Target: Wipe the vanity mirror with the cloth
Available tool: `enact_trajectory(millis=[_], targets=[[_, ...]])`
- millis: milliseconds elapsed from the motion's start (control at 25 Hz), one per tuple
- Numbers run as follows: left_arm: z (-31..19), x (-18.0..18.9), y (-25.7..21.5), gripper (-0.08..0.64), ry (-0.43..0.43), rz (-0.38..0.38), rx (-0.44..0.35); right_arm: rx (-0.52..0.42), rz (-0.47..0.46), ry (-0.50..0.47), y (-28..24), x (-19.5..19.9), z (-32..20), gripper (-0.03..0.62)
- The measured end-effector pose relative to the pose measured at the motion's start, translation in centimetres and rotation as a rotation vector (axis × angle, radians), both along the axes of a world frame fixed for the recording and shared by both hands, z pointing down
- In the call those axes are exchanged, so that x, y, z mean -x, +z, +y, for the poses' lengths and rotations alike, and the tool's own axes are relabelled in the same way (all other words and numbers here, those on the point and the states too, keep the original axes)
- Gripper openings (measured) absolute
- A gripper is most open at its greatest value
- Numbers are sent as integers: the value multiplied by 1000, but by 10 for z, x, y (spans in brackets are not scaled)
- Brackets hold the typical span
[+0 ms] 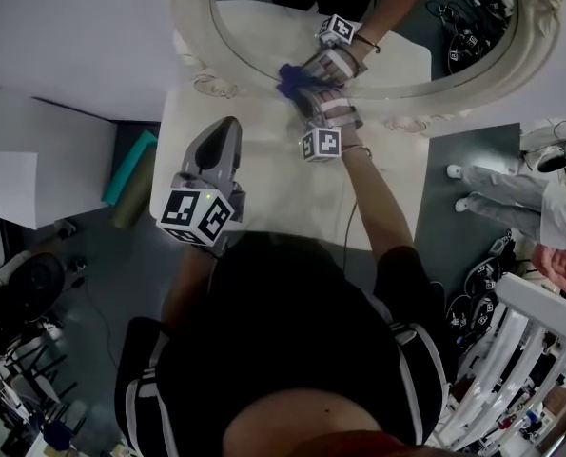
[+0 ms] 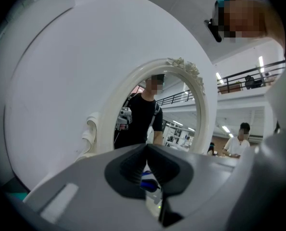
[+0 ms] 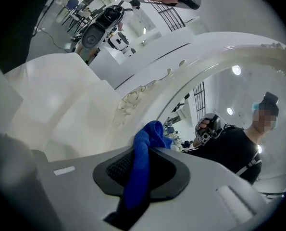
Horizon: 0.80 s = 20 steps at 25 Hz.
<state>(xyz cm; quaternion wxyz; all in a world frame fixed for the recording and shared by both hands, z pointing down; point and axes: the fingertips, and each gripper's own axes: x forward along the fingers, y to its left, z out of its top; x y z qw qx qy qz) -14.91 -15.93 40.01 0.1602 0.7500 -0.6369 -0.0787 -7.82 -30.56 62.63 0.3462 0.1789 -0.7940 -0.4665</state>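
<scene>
The oval vanity mirror [image 1: 359,27] in its ornate white frame [image 1: 216,84] stands at the back of a white table [image 1: 263,198]. My right gripper [image 1: 306,93] is shut on a blue cloth [image 1: 290,79], which it presses against the lower edge of the glass. In the right gripper view the cloth [image 3: 150,134] bulges from between the closed jaws of that gripper [image 3: 142,153], right by the frame [image 3: 181,76]. My left gripper [image 1: 227,127] hovers over the table left of the cloth, pointing at the mirror [image 2: 157,114]. This left gripper [image 2: 146,147] is shut and holds nothing.
A teal object [image 1: 130,165] and a rolled thing lie on the floor left of the table. A person's legs [image 1: 506,193] stand to the right. White railings [image 1: 511,360] are at the lower right, and a cable [image 1: 351,222] runs across the table.
</scene>
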Motion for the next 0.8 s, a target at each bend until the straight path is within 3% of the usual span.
enact_trajectory(millis=[240, 360, 560, 800], targets=[[11, 0, -2, 12, -1, 4, -15, 94, 10, 19, 6, 4, 3, 63], [16, 1, -2, 11, 11, 5, -27, 120, -35, 42, -2, 6, 5, 63], [21, -4, -1, 12, 31, 11, -51, 89, -175, 59, -41, -5, 18, 63], [14, -21, -19, 12, 79, 3, -99, -20, -337, 56, -110, -27, 35, 63]])
